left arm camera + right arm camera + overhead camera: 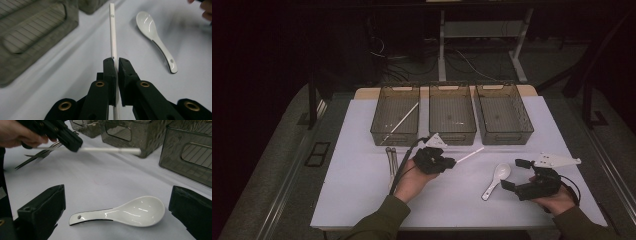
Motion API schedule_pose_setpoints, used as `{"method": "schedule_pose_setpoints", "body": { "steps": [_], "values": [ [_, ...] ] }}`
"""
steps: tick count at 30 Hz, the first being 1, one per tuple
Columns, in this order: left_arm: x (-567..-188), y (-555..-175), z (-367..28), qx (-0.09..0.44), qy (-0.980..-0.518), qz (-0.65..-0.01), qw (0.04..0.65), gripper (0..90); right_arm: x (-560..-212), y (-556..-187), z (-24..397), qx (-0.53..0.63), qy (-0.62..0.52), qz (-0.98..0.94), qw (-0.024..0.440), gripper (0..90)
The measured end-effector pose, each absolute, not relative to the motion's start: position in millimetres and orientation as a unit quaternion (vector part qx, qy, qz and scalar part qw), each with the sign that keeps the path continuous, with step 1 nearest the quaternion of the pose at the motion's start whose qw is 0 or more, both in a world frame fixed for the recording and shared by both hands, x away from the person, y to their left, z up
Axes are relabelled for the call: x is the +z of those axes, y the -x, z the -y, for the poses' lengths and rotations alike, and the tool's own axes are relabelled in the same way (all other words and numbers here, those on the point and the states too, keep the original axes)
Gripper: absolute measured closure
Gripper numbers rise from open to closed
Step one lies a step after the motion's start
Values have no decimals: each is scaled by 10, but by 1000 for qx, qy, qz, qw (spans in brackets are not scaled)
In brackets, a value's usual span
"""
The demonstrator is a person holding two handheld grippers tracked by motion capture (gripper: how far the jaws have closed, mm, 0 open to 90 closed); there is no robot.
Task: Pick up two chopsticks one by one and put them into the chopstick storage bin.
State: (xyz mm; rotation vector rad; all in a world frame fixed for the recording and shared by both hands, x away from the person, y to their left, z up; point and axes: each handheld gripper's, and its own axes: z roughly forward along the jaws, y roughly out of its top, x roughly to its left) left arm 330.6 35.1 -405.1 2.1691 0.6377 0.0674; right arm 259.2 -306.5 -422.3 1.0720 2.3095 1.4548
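The jaws of the left gripper (447, 162) are clamping a white chopstick (113, 37) near one end, its long free end jutting past them above the bench (362, 195). The jaws of the right gripper (117, 212) are standing wide apart, flanking a white ceramic soup spoon (130, 212) that is lying flat on the bench without touching either of them. Beyond and to the left of the spoon, two forks (391, 157) are resting side by side near the left gripper. Farther back from the spoon, three grey mesh bins are standing in a row; the left bin (384, 127) is already holding a second chopstick (404, 119), and the middle bin (452, 137) and right bin (522, 132) are looking nearly bare.

The grip is sitting far from the chopstick's middle, so the smooth stick may be pivoting or slipping between the pads as it is carried. Its free end could also be catching a bin's rim if it is brought in too low.
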Motion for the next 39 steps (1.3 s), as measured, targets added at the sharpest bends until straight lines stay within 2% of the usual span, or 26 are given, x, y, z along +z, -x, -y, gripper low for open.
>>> {"method": "schedule_pose_setpoints", "body": {
  "steps": [8, 22, 39],
  "values": [
    [-3821, -3384, -709, 36, -859, -252, 445, 840, -4224, -2593, 3066, 494, -364, -783, 104, 9],
    [-3523, -3749, -1328, 80, -828, -308, 462, 840, -4232, -2603, 3069, 491, -368, -783, 103, 9],
    [-3441, -4394, -1637, 116, -805, -363, 455, 840, -4238, -2613, 3077, 492, -369, -782, 102, 9]
  ]
}}
